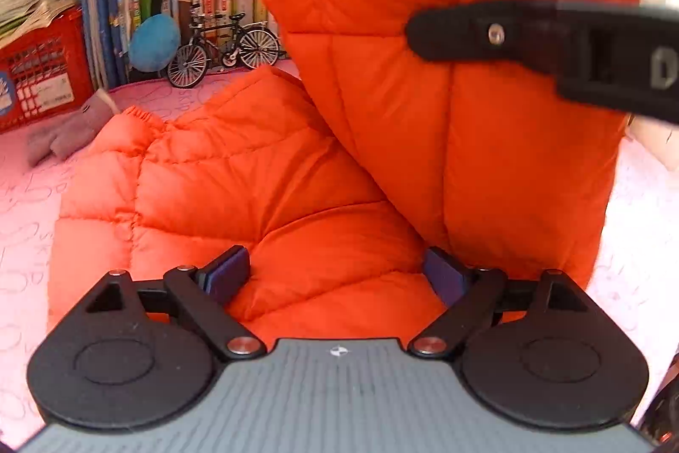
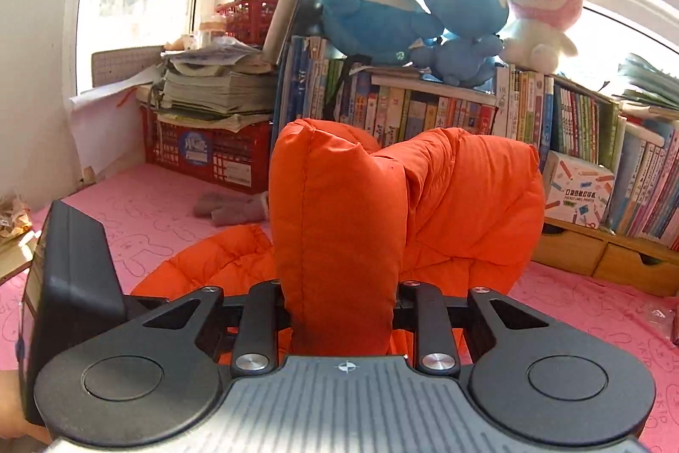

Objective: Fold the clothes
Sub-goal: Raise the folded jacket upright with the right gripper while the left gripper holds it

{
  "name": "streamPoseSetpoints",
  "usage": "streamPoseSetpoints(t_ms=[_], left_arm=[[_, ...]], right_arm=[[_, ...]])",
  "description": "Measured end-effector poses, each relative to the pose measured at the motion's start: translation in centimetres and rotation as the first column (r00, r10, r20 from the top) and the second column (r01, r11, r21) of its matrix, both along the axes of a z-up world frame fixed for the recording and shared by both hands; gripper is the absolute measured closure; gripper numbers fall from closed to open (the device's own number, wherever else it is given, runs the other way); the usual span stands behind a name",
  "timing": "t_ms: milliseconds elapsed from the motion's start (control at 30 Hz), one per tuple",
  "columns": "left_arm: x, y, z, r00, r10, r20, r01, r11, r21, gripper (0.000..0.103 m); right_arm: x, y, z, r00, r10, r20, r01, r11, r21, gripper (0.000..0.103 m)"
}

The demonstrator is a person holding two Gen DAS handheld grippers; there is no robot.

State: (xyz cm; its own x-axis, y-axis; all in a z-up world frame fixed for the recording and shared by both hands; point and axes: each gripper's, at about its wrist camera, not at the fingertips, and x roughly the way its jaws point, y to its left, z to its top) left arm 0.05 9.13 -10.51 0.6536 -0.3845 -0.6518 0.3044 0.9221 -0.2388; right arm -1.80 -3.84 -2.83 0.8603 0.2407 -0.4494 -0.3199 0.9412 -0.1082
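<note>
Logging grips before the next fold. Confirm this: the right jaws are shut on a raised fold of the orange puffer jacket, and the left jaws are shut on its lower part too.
Not quite. The left gripper is open: its jaws stand apart over the orange puffer jacket, per the left wrist view. The right gripper is shut on the raised fold, as stated.

The quilted jacket [image 2: 339, 223] is bright orange, stitched in puffy squares. Under it, the mat [image 2: 148, 223] is pink with faint rabbit outlines. Behind the jacket sit a red lattice crate [image 2: 212, 151] and blue plush toys [image 2: 407, 11].
</note>
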Motion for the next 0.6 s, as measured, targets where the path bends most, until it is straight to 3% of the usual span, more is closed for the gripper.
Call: streamPoseSetpoints(t_ms=[67, 133, 267, 367, 467, 500, 600], left_arm=[[-1.2, 3.3, 0.0, 0.995, 0.079, -0.062, -0.087, 0.987, -0.132, 0.013], [-2.1, 7.2, -0.7, 0.973, 0.162, -0.164, -0.203, 0.939, -0.278, 0.013], [-2.5, 12.2, -3.3, 0.914, 0.245, -0.324, -0.379, 0.802, -0.462, 0.021], [-2.4, 14.4, -4.4, 0.896, 0.224, -0.384, -0.424, 0.690, -0.586, 0.020], [-3.1, 16.2, -4.7, 0.890, 0.226, -0.395, -0.448, 0.593, -0.669, 0.020], [-3.3, 16.8, -4.6, 0.888, 0.234, -0.395, -0.454, 0.573, -0.682, 0.020], [-3.6, 18.4, -3.3, 0.889, 0.265, -0.373, -0.456, 0.577, -0.678, 0.020]], right_arm=[[-0.2, 0.7, 0.0, 1.000, 0.019, 0.007, -0.018, 1.000, -0.024, 0.076], [-0.6, 1.6, -0.1, 0.999, 0.048, 0.026, -0.046, 0.997, -0.058, 0.076], [-1.8, 4.1, -0.6, 0.990, 0.128, 0.066, -0.118, 0.982, -0.145, 0.076], [-3.0, 6.8, -1.5, 0.972, 0.212, 0.102, -0.181, 0.952, -0.248, 0.076], [-3.8, 9.3, -2.8, 0.956, 0.268, 0.117, -0.216, 0.916, -0.338, 0.076], [-4.0, 10.0, -3.1, 0.953, 0.279, 0.120, -0.221, 0.907, -0.359, 0.075], [-4.3, 11.7, -4.1, 0.944, 0.303, 0.126, -0.228, 0.881, -0.415, 0.075]])
